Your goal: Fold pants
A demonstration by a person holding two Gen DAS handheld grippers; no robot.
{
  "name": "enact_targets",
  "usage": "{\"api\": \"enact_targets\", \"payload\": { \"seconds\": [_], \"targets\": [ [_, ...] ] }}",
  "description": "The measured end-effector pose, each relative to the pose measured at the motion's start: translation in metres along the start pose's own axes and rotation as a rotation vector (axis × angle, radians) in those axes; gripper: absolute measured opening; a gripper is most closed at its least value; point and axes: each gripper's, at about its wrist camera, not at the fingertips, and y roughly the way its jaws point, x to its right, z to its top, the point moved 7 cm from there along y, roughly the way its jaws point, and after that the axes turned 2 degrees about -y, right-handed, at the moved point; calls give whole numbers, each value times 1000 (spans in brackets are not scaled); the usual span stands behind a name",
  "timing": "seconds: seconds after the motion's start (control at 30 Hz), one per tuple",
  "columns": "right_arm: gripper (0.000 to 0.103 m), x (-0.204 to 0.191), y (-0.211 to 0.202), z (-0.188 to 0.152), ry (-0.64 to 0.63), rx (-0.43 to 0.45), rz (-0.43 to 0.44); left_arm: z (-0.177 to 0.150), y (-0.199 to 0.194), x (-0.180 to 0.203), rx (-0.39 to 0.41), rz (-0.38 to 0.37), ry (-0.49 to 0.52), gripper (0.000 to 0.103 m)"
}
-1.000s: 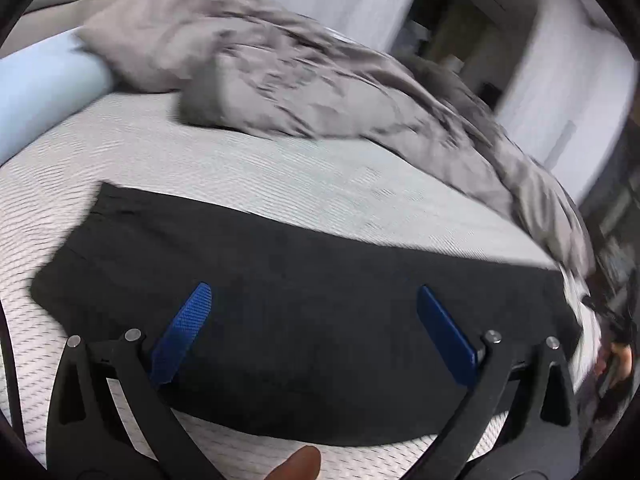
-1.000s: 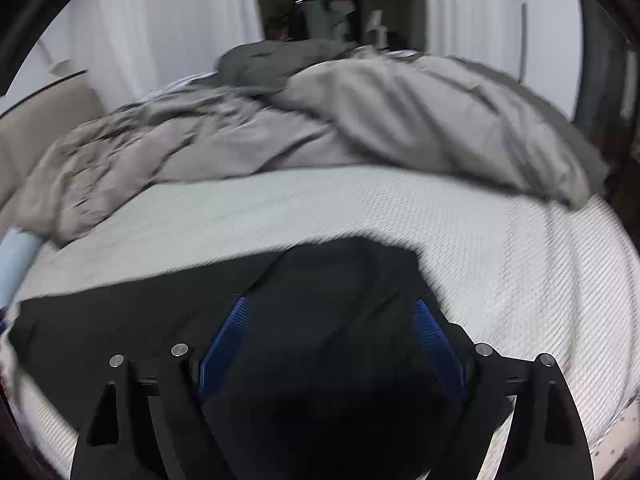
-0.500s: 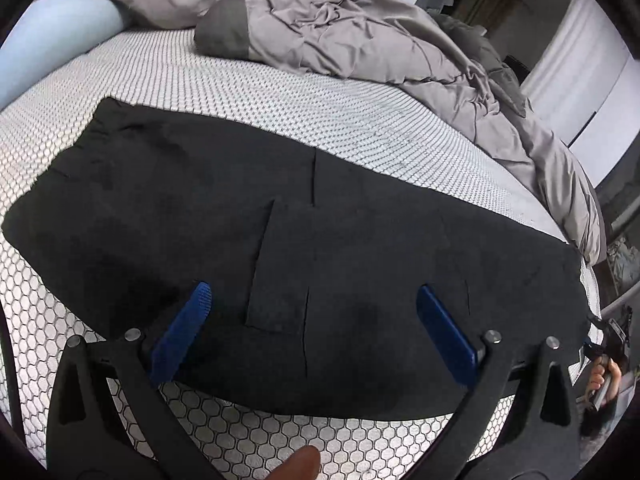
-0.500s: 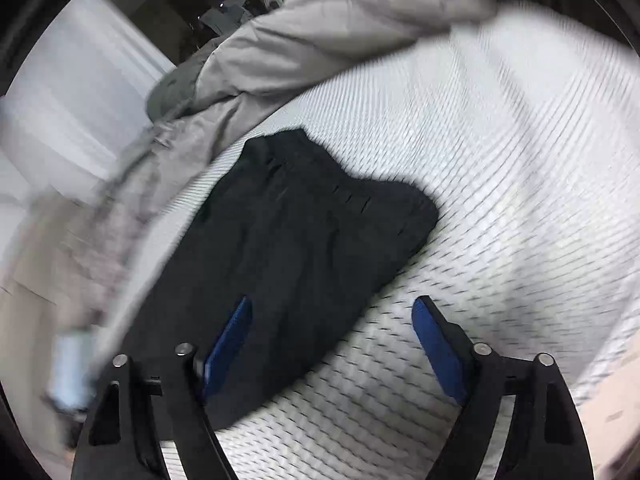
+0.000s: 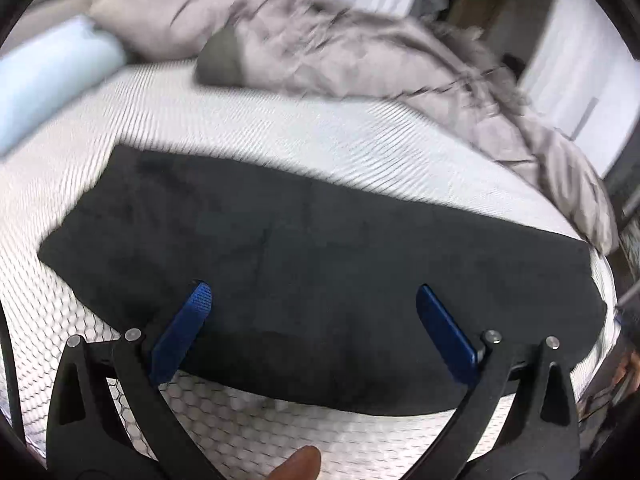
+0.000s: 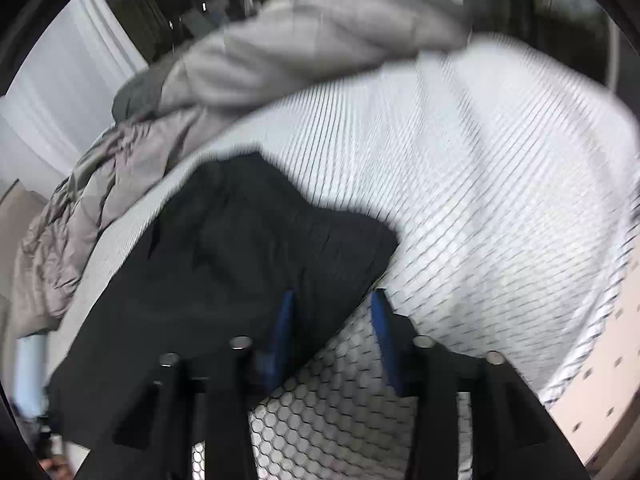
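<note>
Clearly mid-fold: black pants (image 5: pixel 320 248) spread flat as a long dark band across the bed (image 5: pixel 320 144), lengthways already doubled by the look of it, near edge close to the mattress side. Left claw (image 5: pixel 312 300) hovering above the middle of the cloth, blue fingers (image 5: pixel 182 330) splayed wide, gripping nothing; probably poised there to pin or pick up the fabric for the crosswise fold. Right claw (image 6: pixel 332 312) parked at one end of the pants (image 6: pixel 240 280), just been narrowing, now part-closed with the cloth's near edge running between the fingers; pads not plainly pressing on it, picture blurred, so no firm grasp to report. Likely set at that end to lift it toward the other. Grey duvet (image 5: pixel 360 56) bunched at the far side, well apart, leaving room to fold.
</note>
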Motion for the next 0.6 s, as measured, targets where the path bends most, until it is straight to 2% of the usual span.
{"api": "enact_targets", "payload": {
  "seconds": [0.07,0.1,0.13,0.17,0.2,0.3,0.4,0.47,0.5,0.6],
  "targets": [
    [57,-20,-22,6,-50,55,60,1,-11,29,37,-41,53,102],
    [70,-40,-31,6,-83,70,113,0,-15,47,48,-65,85,102],
    [77,-62,-36,3,-128,78,163,-3,-14,66,49,-88,115,102],
    [91,-80,-36,0,-170,79,190,-7,-10,83,42,-107,135,102],
    [99,-106,-32,-9,-244,65,217,-13,-3,100,25,-133,153,102],
    [101,-171,-7,-46,-431,-39,231,-35,26,150,-64,-166,220,102],
    [101,-223,20,-82,-559,-122,269,-55,44,190,-86,-160,277,102],
    [101,-250,28,-103,-635,-159,296,-70,59,215,-129,-166,315,102],
    [101,-258,29,-111,-668,-169,294,-84,65,226,-160,-164,351,102],
    [101,-253,42,-132,-756,-194,265,-112,83,235,-220,-84,417,102]
  ]
}}
